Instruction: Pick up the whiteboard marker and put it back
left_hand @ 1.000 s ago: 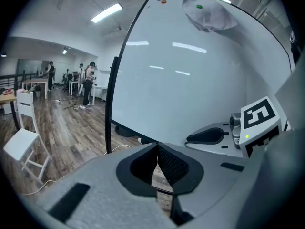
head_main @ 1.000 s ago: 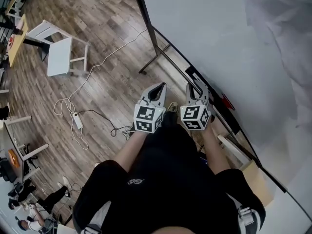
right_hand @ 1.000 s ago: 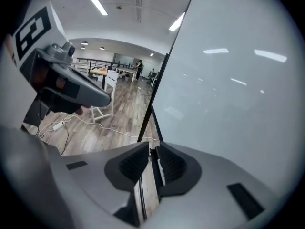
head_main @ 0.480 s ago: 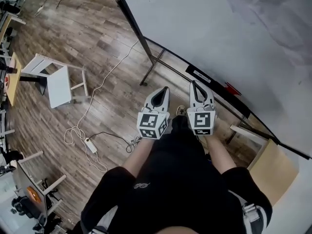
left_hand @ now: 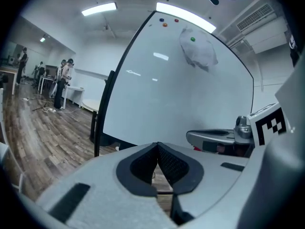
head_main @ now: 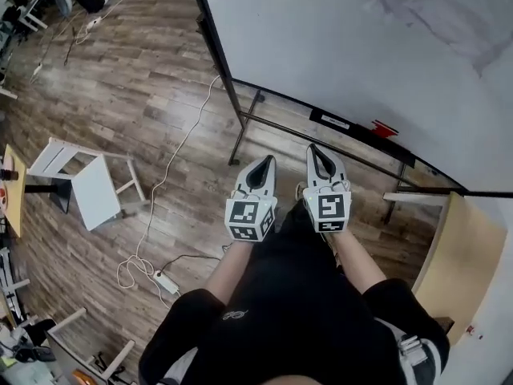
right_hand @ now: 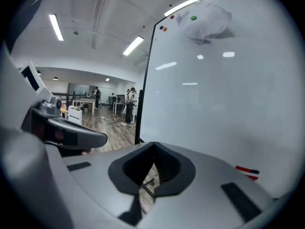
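Pressed together, pinching nothing: left gripper (head_main: 261, 162), right gripper (head_main: 319, 151). Lying at lower ledge of whiteboard (head_main: 345, 38), ahead and rightward of right gripper: red whiteboard marker (head_main: 384, 127), long axis along ledge. Nearer right gripper, well apart from both. Likely reach for right side.

My grey plastic left gripper (head_main: 262, 163), my matching right gripper (head_main: 315, 151) just beside it, both pointing forward, jaws closed on nothing
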{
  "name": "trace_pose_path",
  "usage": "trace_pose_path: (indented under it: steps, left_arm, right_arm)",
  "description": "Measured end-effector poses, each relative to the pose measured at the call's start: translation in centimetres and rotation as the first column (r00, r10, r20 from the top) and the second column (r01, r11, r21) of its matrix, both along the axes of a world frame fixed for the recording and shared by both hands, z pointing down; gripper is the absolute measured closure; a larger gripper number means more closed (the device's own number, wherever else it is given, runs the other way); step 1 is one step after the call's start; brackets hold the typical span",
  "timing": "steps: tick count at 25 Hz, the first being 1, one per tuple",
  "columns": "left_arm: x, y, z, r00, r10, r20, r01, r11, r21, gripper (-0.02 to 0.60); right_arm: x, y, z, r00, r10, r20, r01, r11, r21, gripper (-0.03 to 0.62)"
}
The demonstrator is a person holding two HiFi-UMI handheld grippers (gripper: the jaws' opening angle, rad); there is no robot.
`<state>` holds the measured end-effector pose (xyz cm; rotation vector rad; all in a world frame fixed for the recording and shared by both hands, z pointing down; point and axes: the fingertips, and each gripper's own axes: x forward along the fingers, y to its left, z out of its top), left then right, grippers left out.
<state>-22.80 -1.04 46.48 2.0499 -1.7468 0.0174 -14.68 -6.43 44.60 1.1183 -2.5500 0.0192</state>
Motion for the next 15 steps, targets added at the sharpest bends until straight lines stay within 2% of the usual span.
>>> trace_pose_path:
  steps: [3,7,11,15]
  left_arm:
    - [-0.2,1.0,-0.8,0.998,0.062,0.024,-0.063,0.998,0.026,0.575]
    - [1.5,1.0,-2.9,0.984,0.157,0.079,-0.163,0.983,0.081,0.575]
    - [3.5,1.3,-5.6,0.970,0.204,0.130,-0.222,0.963,0.151,0.575]
    - [5.4,0.6,-8.1,0.964,0.234,0.126,-0.254,0.950,0.183,0.575]
  right_arm:
    - [0.9,1.8,-1.5,0.996,0.080,0.039,-0.081,0.997,0.019,0.592]
    - [3.5,3.6,-3.4,0.984,0.170,0.062,-0.174,0.983,0.064,0.592]
    - [6.2,5.0,-6.2,0.972,0.216,0.088,-0.226,0.964,0.136,0.592]
    - [8.0,5.6,-8.9,0.963,0.238,0.124,-0.256,0.955,0.153,0.592]
